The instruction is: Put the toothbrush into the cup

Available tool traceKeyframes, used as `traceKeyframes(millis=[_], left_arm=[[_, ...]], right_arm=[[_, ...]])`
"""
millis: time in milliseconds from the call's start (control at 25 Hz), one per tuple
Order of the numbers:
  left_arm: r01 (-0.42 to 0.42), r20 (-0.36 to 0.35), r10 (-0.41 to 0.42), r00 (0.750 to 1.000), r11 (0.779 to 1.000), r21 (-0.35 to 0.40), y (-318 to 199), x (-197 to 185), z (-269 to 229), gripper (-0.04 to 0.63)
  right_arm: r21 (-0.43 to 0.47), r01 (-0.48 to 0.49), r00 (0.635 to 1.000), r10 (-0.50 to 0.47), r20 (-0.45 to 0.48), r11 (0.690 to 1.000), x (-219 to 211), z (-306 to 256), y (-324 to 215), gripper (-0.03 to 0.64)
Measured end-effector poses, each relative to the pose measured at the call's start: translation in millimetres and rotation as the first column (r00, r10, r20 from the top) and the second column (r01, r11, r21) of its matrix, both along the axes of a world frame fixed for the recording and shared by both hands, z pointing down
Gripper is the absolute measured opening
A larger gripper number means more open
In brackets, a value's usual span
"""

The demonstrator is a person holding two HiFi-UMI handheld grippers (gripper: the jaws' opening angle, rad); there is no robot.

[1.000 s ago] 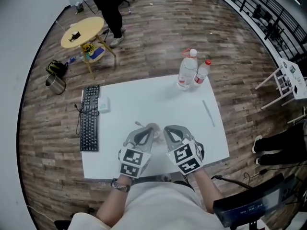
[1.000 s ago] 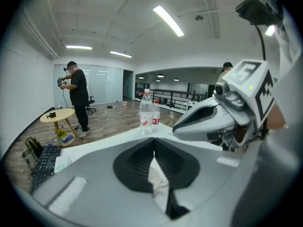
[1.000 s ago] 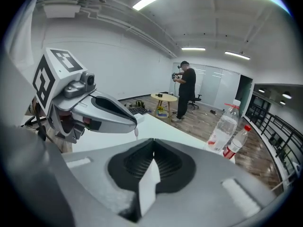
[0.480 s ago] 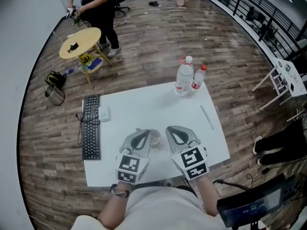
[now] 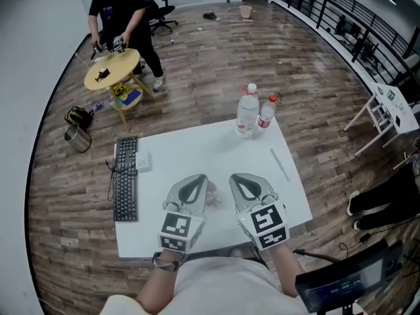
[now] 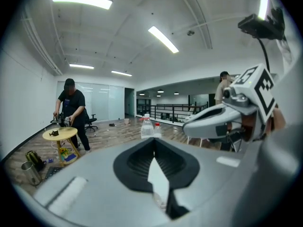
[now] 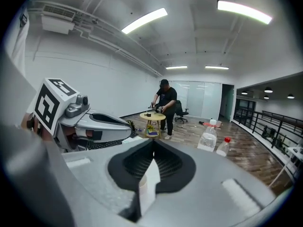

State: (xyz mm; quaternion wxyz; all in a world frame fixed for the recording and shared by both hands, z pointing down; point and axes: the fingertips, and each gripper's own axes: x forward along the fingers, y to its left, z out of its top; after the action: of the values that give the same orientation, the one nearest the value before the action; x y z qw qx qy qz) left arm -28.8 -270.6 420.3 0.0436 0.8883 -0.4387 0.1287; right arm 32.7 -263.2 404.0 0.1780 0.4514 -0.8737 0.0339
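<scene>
While both rise off the table (image 5: 197, 149) | left claw (image 5: 197, 178) clenched, empty | right claw (image 5: 237, 177) clenched, empty | toothbrush (image 5: 280, 165) unmoved

The toothbrush (image 5: 280, 165), thin and pale, lies flat near the right edge of the white table (image 5: 197, 149). The clear cup (image 5: 211, 193) sits well apart from it, nearer the front edge.

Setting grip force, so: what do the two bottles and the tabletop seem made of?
Larger bottle and smaller bottle: most likely clear, glossy plastic, going by the see-through bodies and coloured screw caps. Tabletop: smooth matte white, perhaps laminate or painted board; no grain or glare visible.
</scene>
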Motion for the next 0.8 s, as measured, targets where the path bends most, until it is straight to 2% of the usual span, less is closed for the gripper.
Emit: traceKeyframes(millis=[360, 560, 800], left_arm=[[0.047, -0.004, -0.047, 0.999, 0.995, 0.09, 34, 23, -30, 0.008], [0.093, 0.011, -0.095, 0.995, 0.987, 0.128, 56, 19, -40, 0.008], [0.096, 0.027, -0.104, 0.994, 0.977, 0.192, 71, 21, -63, 0.008]], right_arm=[[0.093, 0.045, 0.999, -0.047, 0.02, 0.995, 20, -34, 29, 0.003], [0.148, 0.078, 0.996, -0.084, 0.037, 0.986, 25, -55, 46, 0.003], [0.195, 0.097, 0.992, -0.111, 0.061, 0.976, 30, -77, 61, 0.003]])
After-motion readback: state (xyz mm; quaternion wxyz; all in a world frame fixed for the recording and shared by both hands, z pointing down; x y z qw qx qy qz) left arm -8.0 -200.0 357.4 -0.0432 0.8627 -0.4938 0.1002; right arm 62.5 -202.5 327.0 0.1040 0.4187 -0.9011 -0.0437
